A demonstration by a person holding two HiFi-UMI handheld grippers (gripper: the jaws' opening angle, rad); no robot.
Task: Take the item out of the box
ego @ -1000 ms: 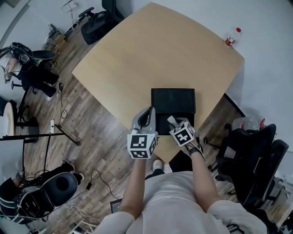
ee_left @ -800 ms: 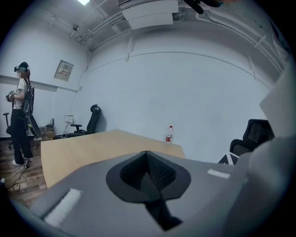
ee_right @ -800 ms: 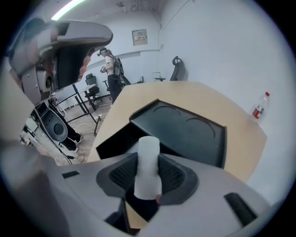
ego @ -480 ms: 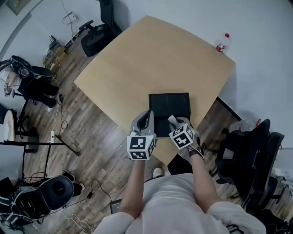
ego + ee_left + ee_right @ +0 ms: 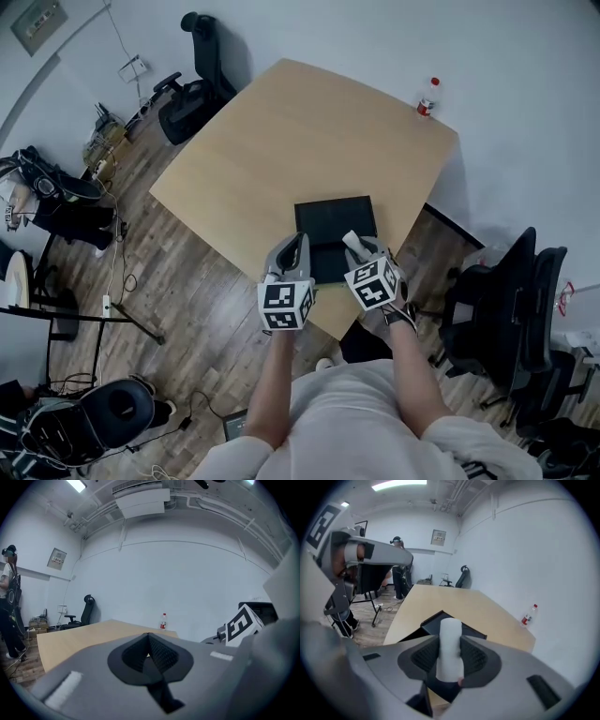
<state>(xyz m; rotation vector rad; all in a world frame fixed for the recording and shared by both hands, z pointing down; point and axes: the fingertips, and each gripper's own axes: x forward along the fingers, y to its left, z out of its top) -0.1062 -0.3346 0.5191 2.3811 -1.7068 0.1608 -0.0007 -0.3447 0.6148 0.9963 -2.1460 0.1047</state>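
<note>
Far corner of pale wooden bench (image 5: 281,131): held red-capped clear plastic bottle (image 5: 427,97)
Near edge: flat black rectangular box (image 5: 336,223), lay by both tools
Item: plain white cylinder (image 5: 450,644), stood upright
Right tool (image 5: 450,660): clamped on cylinder
Left tool (image 5: 149,653): closed, empty

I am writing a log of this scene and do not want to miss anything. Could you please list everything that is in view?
table: one, light wood, middle of the room
box: one, black, on the table near the person's edge
white roll: one, white, upright between the right gripper's jaws
bottle: one, clear with red label, upright at the table's far corner
office chairs: several, black, on the floor left and right of the table
bystander: one, dark clothes, standing beyond the table
left gripper: one, grey, jaws together and empty, beside the box's near left
right gripper: one, grey, shut on the white roll, over the box's near edge
</note>
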